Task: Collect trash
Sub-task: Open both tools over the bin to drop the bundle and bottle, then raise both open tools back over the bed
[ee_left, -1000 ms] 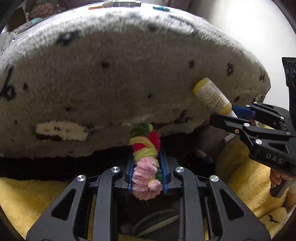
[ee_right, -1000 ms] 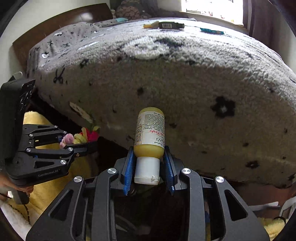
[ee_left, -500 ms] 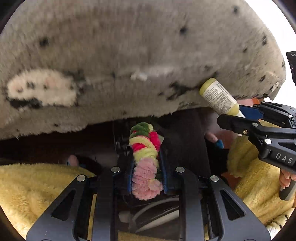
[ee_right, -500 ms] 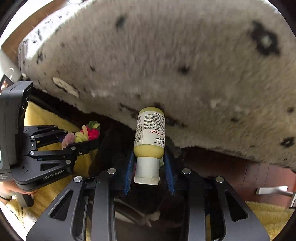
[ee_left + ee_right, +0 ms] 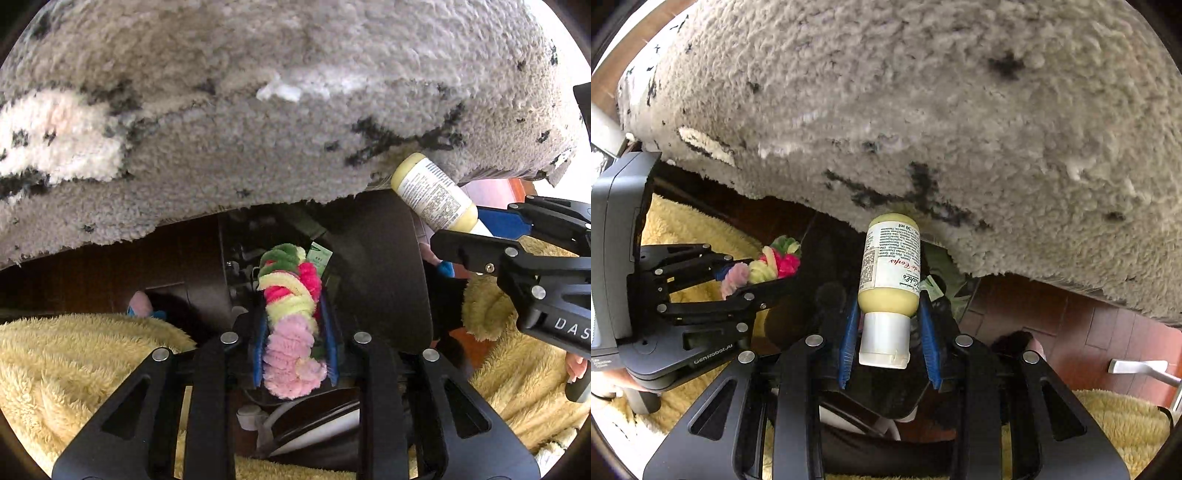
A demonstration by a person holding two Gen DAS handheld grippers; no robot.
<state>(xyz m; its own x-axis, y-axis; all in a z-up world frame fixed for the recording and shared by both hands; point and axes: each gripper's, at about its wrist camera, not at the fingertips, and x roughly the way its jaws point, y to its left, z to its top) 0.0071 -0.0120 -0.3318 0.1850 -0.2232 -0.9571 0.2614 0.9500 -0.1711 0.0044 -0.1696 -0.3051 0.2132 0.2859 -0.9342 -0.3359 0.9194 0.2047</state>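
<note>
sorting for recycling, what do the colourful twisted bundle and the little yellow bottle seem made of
The colourful twisted bundle in the left tool looks like chenille pipe cleaners: fuzzy matte pile in pink, yellow, red and green coils, probably with a wire core, though none shows. The little yellow bottle in the right tool looks like smooth, translucent plastic with a printed label and white plastic cap.

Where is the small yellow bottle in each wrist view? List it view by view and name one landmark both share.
Left wrist view: small yellow bottle at right, tilted, in the right gripper.
Right wrist view: bottle at centre, cap nearest the camera, clamped between blue pads.
Shared landmark: the grey blanket's lower edge.
</note>
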